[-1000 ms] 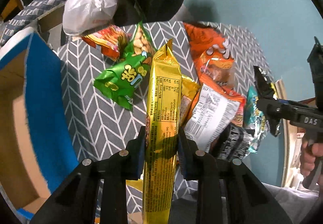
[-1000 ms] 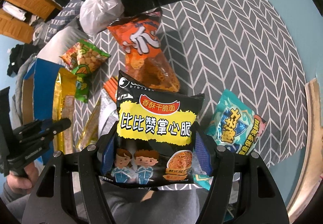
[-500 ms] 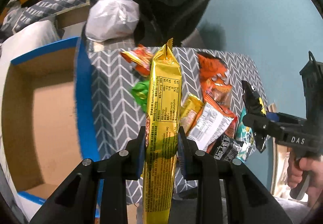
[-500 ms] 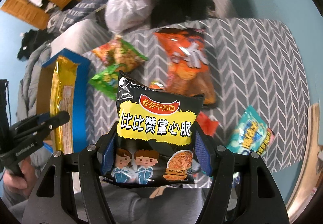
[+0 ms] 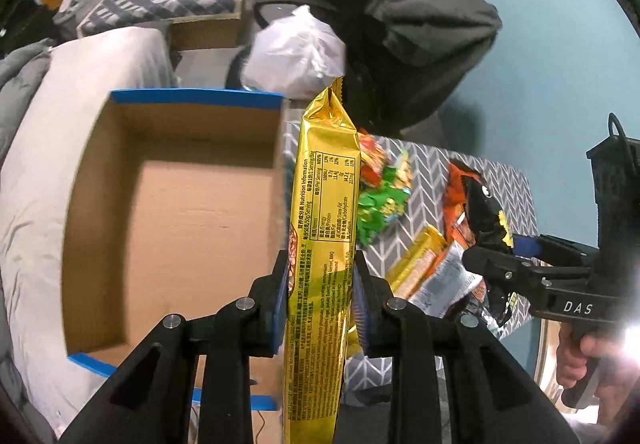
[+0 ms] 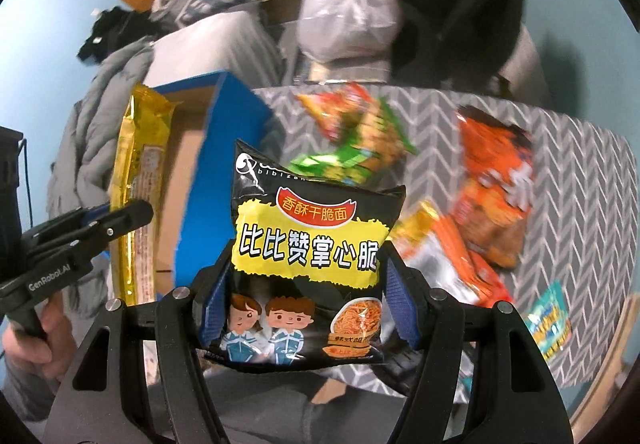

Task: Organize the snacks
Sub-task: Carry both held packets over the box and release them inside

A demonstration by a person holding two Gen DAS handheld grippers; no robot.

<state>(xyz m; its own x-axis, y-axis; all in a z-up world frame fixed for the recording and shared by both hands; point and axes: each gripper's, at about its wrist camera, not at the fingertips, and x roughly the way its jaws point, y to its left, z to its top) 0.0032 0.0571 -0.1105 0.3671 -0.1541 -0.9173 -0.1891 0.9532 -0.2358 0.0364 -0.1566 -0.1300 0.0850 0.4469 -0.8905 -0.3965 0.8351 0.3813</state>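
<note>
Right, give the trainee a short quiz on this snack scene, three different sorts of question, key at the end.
1. True or false: the cardboard box already holds several snacks.
2. Multiple choice: what is the left gripper shut on? A) an orange bag B) a long gold packet C) a white plastic bag
3. Fill in: the right gripper holds a black and ____ noodle bag.

Key
1. False: its floor shows bare.
2. B, the gold packet, held upright beside the box.
3. Yellow.
</note>
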